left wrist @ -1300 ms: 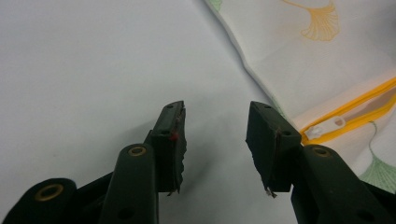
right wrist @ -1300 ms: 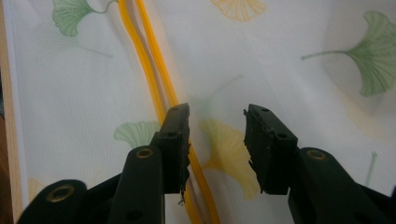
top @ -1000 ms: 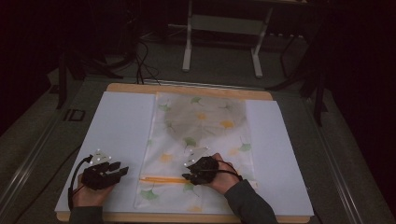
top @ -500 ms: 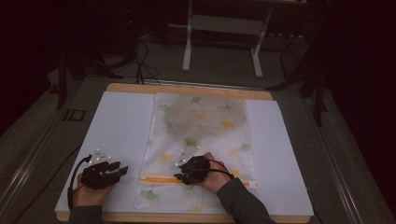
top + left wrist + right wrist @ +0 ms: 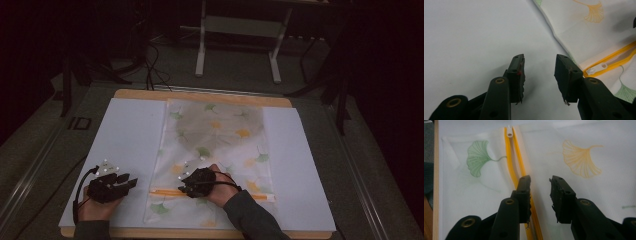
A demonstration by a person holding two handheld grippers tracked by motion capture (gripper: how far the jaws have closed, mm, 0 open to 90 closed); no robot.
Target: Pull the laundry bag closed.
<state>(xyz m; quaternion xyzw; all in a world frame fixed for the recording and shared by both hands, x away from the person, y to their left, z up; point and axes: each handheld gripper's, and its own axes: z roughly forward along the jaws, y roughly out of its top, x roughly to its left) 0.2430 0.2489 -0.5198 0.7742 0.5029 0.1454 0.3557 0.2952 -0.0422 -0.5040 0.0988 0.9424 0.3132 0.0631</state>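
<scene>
Dim light hid detail, but both grippers, left and right, stood open, the right's jaws just closing astride the zipper, perhaps pinching bag fabric instead.

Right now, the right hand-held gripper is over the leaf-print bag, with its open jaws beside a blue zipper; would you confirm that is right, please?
Not quite: the zipper is yellow-orange, not blue, as the right gripper view shows. The rest stands: the right hand-held gripper is over the leaf-print bag with its jaws open beside the zipper.
</scene>
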